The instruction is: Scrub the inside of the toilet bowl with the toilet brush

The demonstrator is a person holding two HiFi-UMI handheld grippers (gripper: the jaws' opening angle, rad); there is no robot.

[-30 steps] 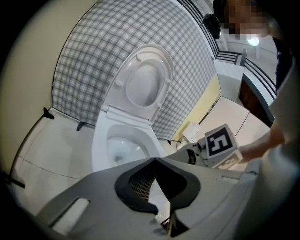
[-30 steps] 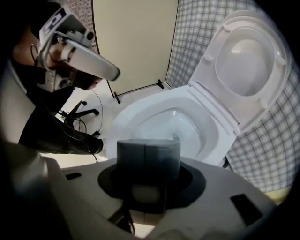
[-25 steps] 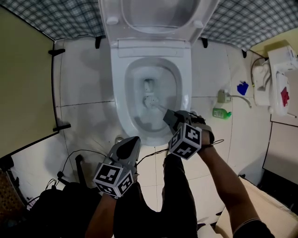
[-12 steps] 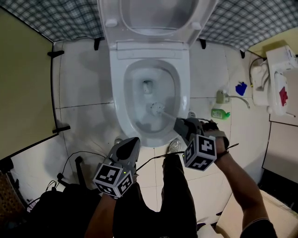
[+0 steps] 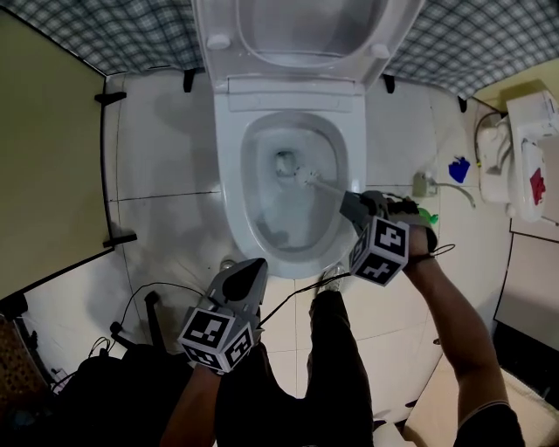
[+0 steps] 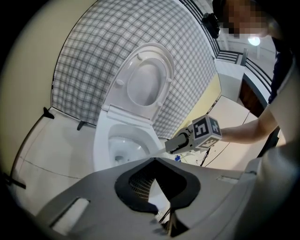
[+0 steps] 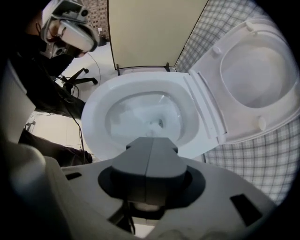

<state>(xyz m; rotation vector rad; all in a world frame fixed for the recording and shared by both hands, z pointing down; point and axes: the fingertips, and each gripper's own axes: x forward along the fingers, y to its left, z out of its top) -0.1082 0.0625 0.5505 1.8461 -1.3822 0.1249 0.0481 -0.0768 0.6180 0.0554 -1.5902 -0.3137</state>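
Presently, item one: toilet brush [image 5: 307, 175], white, head down inside the toilet bowl [image 5: 229, 188] toward its back edge, beside the drain. The handle slants out over the bowl's right rim into the right gripper [image 5: 354, 206], whose jaws are clamped on it. Item two: left gripper [image 5: 251, 267], above the floor [image 5: 157, 218] off the bowl's front edge, jaws a narrow gap apart, nothing between them. Lid [image 5: 297, 26] raised. Writing: black-and-white square markers on each cube [image 5: 380, 250]; green bottle [image 5: 426, 213] label unreadable.
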